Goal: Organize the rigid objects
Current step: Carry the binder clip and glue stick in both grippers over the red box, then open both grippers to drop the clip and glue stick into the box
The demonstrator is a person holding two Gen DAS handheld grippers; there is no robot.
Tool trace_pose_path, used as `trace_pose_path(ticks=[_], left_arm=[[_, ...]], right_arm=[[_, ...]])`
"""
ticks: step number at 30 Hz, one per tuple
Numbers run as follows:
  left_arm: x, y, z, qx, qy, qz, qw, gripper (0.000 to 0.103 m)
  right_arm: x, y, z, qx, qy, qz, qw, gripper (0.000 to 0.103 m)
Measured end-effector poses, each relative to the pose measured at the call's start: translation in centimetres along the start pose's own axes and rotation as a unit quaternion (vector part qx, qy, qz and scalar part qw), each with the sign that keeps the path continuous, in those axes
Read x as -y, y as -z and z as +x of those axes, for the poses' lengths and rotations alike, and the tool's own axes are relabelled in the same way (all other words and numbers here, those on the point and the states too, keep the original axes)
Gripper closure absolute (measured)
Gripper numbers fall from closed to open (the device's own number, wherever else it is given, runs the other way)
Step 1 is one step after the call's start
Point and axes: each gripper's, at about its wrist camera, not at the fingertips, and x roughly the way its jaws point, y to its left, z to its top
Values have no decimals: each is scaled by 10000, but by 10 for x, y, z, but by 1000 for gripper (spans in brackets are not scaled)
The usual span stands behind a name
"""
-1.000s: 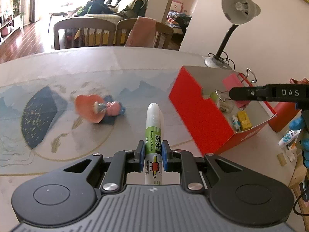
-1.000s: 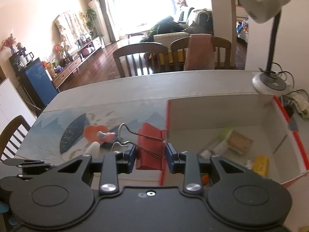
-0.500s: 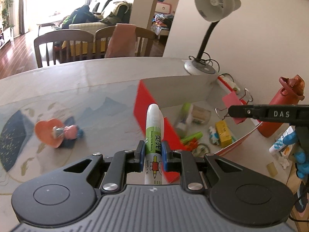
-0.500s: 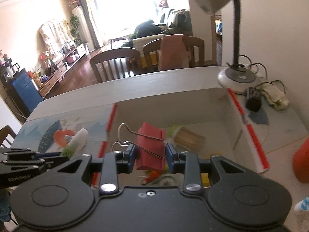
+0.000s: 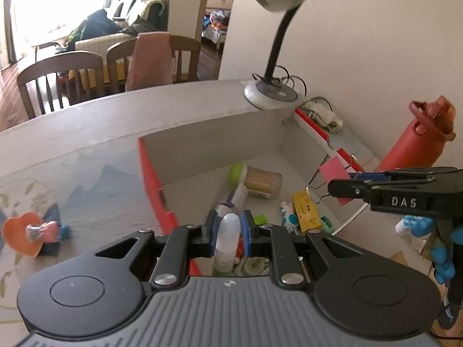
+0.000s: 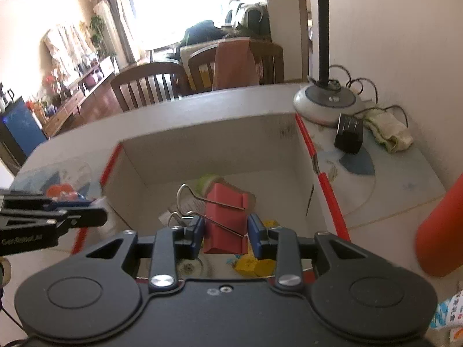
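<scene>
My left gripper (image 5: 228,232) is shut on a white glue stick (image 5: 228,237) with a green label, held over the near left corner of the red cardboard box (image 5: 153,185). My right gripper (image 6: 225,235) is shut on a red binder clip (image 6: 227,219) with wire handles, above the inside of the same box (image 6: 327,196). In the left wrist view the right gripper (image 5: 344,186) reaches in from the right with the clip (image 5: 332,170). Inside the box lie a toothpick jar (image 5: 260,180), a yellow block (image 5: 305,212) and other small items.
A desk lamp (image 5: 272,92) stands behind the box near the wall, with a black adapter (image 6: 348,134) and a cloth (image 6: 387,133) beside it. A red bottle (image 5: 416,141) stands right of the box. An orange heart-shaped toy (image 5: 27,232) lies on the table mat to the left. Chairs stand beyond the table.
Both grippers have moved to the right over the box, each keeping its object. The heart toy has slid toward the left edge of the left wrist view.
</scene>
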Motion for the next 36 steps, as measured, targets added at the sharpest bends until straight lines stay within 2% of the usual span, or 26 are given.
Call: trace_pose_path(ticks=[8, 17, 25, 36], left_arm=[[12, -3, 47, -439, -141, 18, 9989, 86], [19, 2, 70, -779, -191, 71, 9968, 86], [19, 3, 76, -874, -171, 75, 9960, 86], [17, 3, 69, -876, -67, 17, 9961, 86]], right_arm=[[0, 7, 37, -416, 116, -417, 9982, 71], [-5, 7, 65, -702, 189, -737, 9946, 72], [-6, 8, 69, -823, 141, -784, 9934, 69], [-9, 8, 49, -760, -34, -668, 9949, 61]])
